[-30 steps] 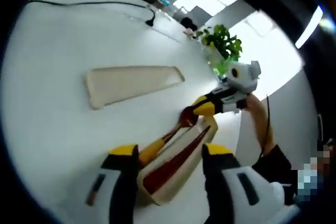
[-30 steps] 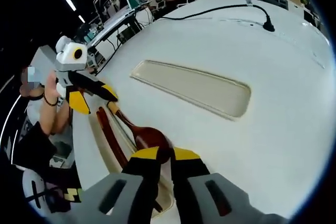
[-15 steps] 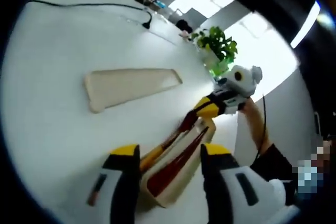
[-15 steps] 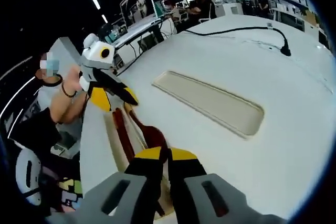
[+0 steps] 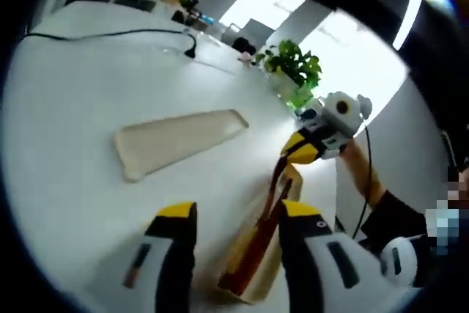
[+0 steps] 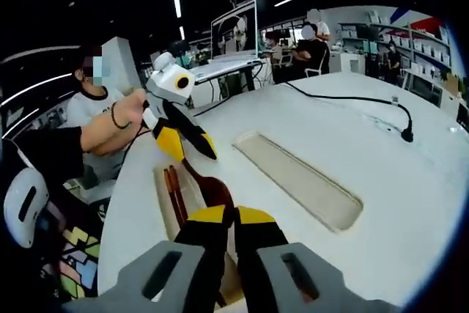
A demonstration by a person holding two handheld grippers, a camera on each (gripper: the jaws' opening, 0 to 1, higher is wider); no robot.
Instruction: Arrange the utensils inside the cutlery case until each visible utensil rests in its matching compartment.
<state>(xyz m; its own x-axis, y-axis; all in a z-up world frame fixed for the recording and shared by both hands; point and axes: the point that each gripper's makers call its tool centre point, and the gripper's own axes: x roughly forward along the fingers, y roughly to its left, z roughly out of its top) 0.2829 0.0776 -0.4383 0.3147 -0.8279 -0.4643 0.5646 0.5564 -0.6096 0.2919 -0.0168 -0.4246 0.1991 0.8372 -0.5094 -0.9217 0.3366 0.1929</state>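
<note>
Spoon: a dark reddish-brown wooden spoon (image 6: 212, 190) with a smooth oval bowl and a slim straight handle; it looks light and stiff, not fragile; the polished finish may be slippery, so the neck just behind the bowl seems the surest hold.
Right gripper: the right gripper (image 6: 234, 218) has its yellow-tipped jaws pressed together at 6 o'clock in the right gripper view, seemingly clamped on the spoon bowl; the contact itself is hidden under the tips.
Left gripper: in the left gripper view the left gripper (image 5: 229, 214) holds its jaws spread apart with nothing between them; in the right gripper view its tips sit at 10 o'clock, near the far end of the spoon handle; whether they touch it cannot be told.
Chopsticks: a pair of dark red chopsticks (image 6: 174, 196) lies lengthwise in the case beside the spoon; thin, rigid, light and likely to roll; best pinched mid-length.
Cutlery case: a long, shallow cream cutlery case (image 5: 258, 254) with rounded corners and a matte plastic look; it sits between the two grippers and seems light enough to slide if nudged.
Lid: a matching cream lid (image 6: 299, 179) lies apart at 3 o'clock in the right gripper view, hollow side up.
Table: a white, smooth, faintly glossy table (image 5: 80, 93); a black cable (image 6: 352, 100) runs across its far side.
</note>
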